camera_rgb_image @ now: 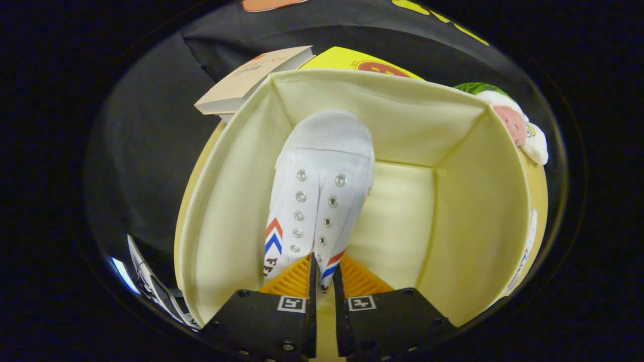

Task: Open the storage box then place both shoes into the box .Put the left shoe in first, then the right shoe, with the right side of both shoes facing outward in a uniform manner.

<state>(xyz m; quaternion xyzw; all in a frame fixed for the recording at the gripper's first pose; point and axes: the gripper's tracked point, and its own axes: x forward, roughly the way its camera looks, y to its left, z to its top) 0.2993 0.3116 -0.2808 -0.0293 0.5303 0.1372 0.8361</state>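
One open storage box (pixel 226 201) with pale yellow fabric walls takes up most of the scene. A white shoe (pixel 317 196) hangs inside it, toe toward the far wall. The gripper (pixel 322 274) is clenched on the shoe's heel end, both fingers pressing it.

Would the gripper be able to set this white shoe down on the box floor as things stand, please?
Probably yes: the gripper fingers pinch the white shoe inside the open storage box, and the floor beside it looks bare.
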